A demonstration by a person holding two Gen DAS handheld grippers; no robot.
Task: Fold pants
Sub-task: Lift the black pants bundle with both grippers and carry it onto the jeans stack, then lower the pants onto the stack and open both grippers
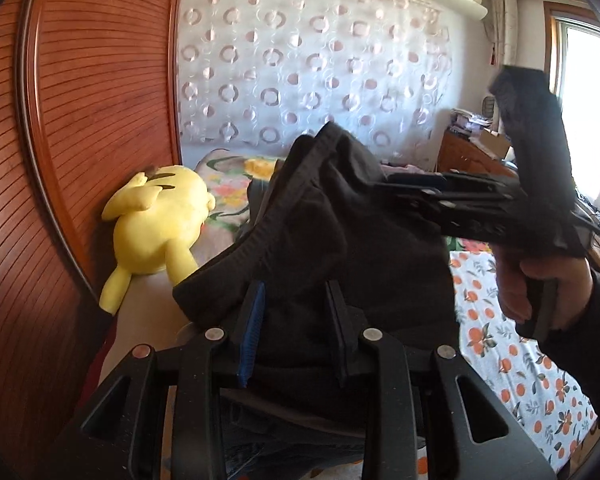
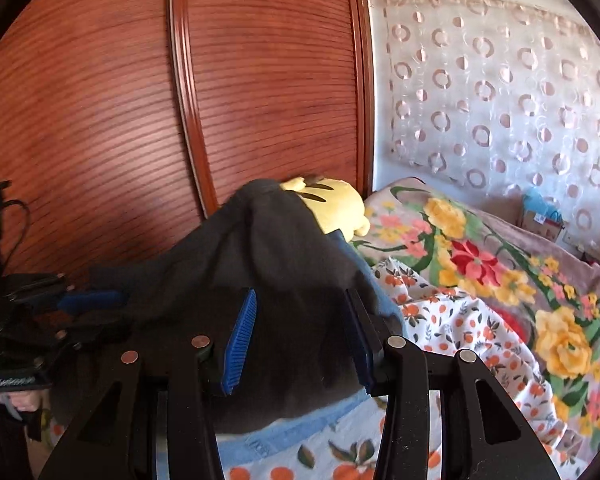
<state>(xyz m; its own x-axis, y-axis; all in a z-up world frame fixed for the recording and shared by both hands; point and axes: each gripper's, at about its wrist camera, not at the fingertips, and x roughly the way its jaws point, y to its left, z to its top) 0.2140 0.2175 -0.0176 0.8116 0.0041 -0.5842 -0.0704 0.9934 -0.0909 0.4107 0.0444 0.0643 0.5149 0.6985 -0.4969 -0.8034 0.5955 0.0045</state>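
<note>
Dark pants [image 1: 340,240] hang bunched in the air above the bed, ribbed waistband toward the left. My left gripper [image 1: 296,300] has its jaws around a thick fold of the fabric and holds it. My right gripper [image 2: 300,312] likewise grips a bunch of the pants [image 2: 268,264]; it also shows from the side in the left wrist view [image 1: 388,188], biting the cloth's right edge. The left gripper appears at the left edge of the right wrist view [image 2: 88,300], clamped on the cloth. Blue denim [image 2: 284,432] shows beneath the dark fabric.
A yellow plush toy [image 1: 156,224] lies against the brown slatted wardrobe [image 1: 80,140]. The bed carries an orange-print sheet [image 1: 512,360] and a floral blanket [image 2: 500,264]. A patterned curtain [image 1: 308,68] hangs behind; a cluttered desk [image 1: 476,152] stands at the right.
</note>
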